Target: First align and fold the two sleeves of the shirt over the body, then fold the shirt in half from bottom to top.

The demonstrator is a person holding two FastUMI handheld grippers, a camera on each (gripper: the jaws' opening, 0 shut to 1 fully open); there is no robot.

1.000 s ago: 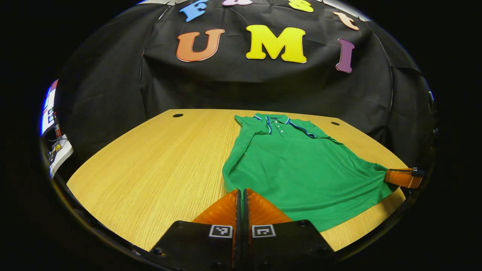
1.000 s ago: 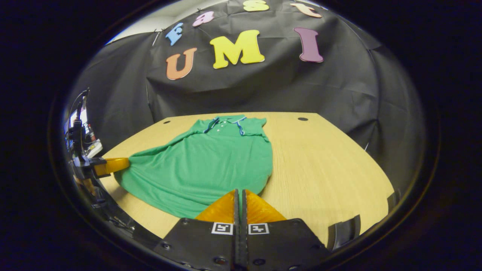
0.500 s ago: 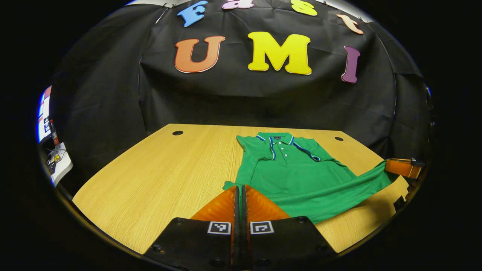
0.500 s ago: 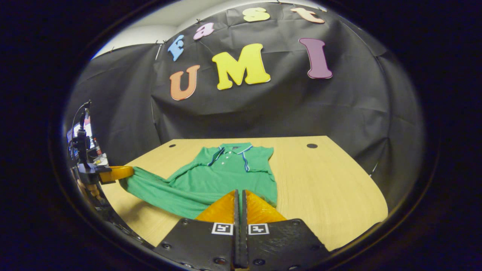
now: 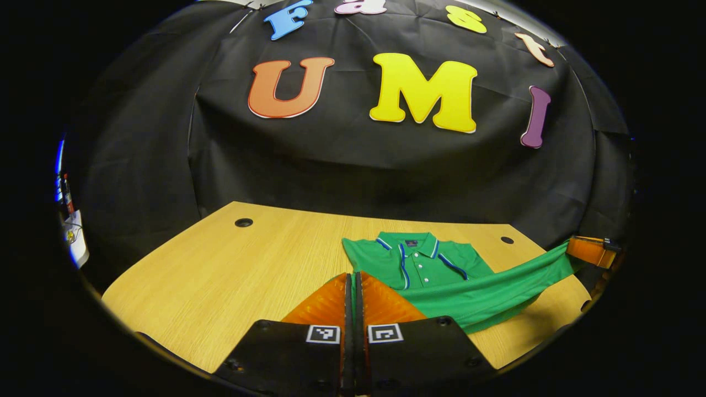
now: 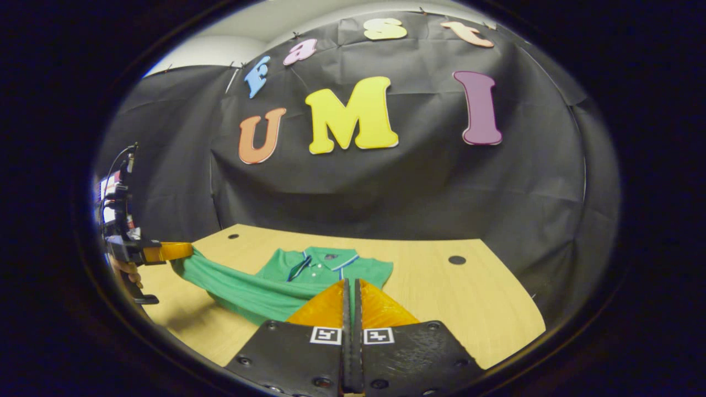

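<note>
Green polo shirt [image 5: 441, 275] on the wooden table [image 5: 231, 275], collar end flat and farthest from both tongs, hem end raised off the wood. The lifted hem runs as a taut band from one tong to the other, crosswise to the shirt's long axis (collar to hem), which points straight ahead of each tong toward the booth wall.

Left gripper [image 5: 353, 275]: fingers together, green cloth emerging right at their tips, judged clamped on one hem corner. Right gripper [image 6: 351, 282]: fingers likewise together at the cloth edge, judged clamped on the other hem corner. Each tong holds its own corner, so neither is the nearer; the collar lies ahead of and below both.

The governing relation for the coming move is that the collar lies directly forward along the fingers, so the hem needs to travel forward and down onto it, both corners kept level. The sleeves appear already laid over the body, though the raised band hides part of this.

The left gripper view shows the right tong [image 5: 591, 251] at its far right, cloth pulled to it. The right gripper view shows the left tong [image 6: 165, 252] at its far left with a hand [image 6: 128, 270] behind it, and the shadow under the raised hem.
</note>
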